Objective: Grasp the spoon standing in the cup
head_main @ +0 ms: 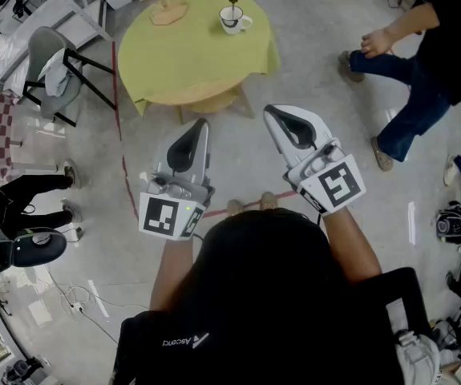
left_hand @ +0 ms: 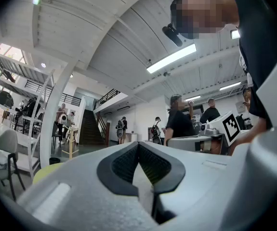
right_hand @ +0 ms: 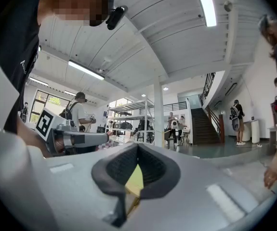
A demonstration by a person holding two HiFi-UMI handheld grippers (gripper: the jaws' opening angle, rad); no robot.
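Note:
A white cup [head_main: 234, 21] with a dark spoon [head_main: 232, 6] standing in it sits on the far right part of a round table with a yellow-green cloth [head_main: 190, 54]. Both grippers hang well short of the table, over the floor. My left gripper [head_main: 200, 127] points at the table's near edge with its jaws together and nothing between them [left_hand: 138, 146]. My right gripper [head_main: 272, 113] is also shut and empty [right_hand: 137, 146]. Both gripper views look up toward the ceiling; neither shows the cup.
A flat wooden stand [head_main: 168, 11] lies on the table's far side. A grey chair [head_main: 50, 66] stands at the left, and a red tape line [head_main: 124, 167] runs over the floor. A seated person's legs [head_main: 402, 79] are at the right, another person [head_main: 22, 203] at the left.

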